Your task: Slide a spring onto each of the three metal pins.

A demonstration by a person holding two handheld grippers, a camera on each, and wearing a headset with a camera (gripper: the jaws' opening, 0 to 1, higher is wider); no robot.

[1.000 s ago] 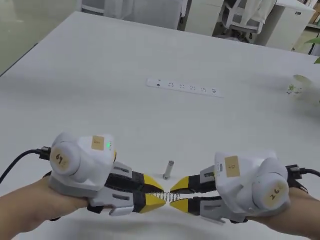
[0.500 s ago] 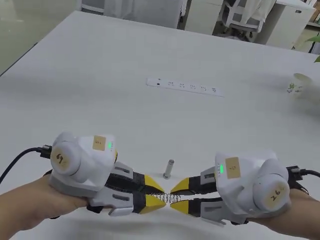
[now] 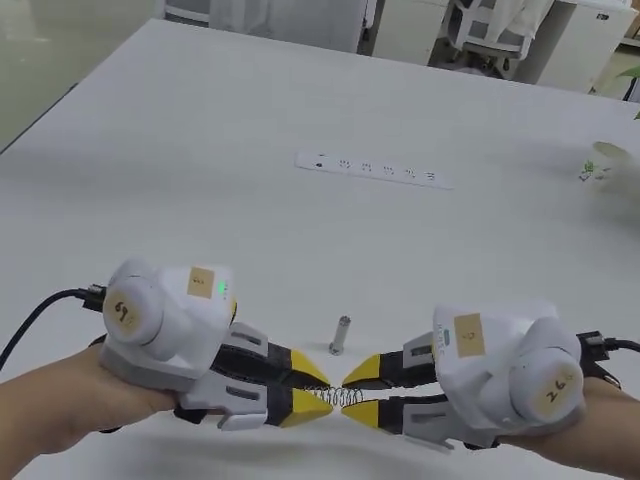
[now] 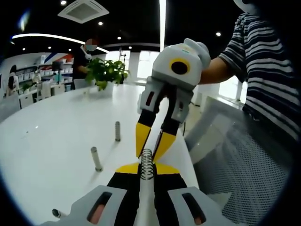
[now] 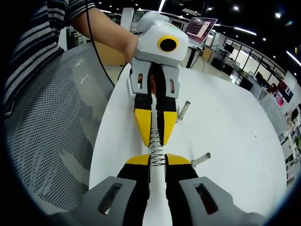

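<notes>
A small steel spring (image 3: 340, 398) hangs level between my two grippers, just above the white table (image 3: 200, 200) near its front edge. My left gripper (image 3: 322, 392) is shut on its left end and my right gripper (image 3: 351, 391) is shut on its right end, yellow tips almost touching. One metal pin (image 3: 341, 335) stands upright just behind the tips. In the left gripper view the spring (image 4: 146, 160) runs from my own jaws to the right gripper (image 4: 149, 153), with two upright pins (image 4: 96, 158) (image 4: 117, 131) to the left. The right gripper view shows the spring (image 5: 155, 147) and two pins (image 5: 185, 109) (image 5: 201, 160).
A white power strip (image 3: 372, 170) lies across the middle of the table. A small cup (image 3: 603, 160) sits at the far right. A black cable (image 3: 40, 310) trails from the left gripper. A grey mesh chair (image 5: 51, 117) stands by the table's near edge.
</notes>
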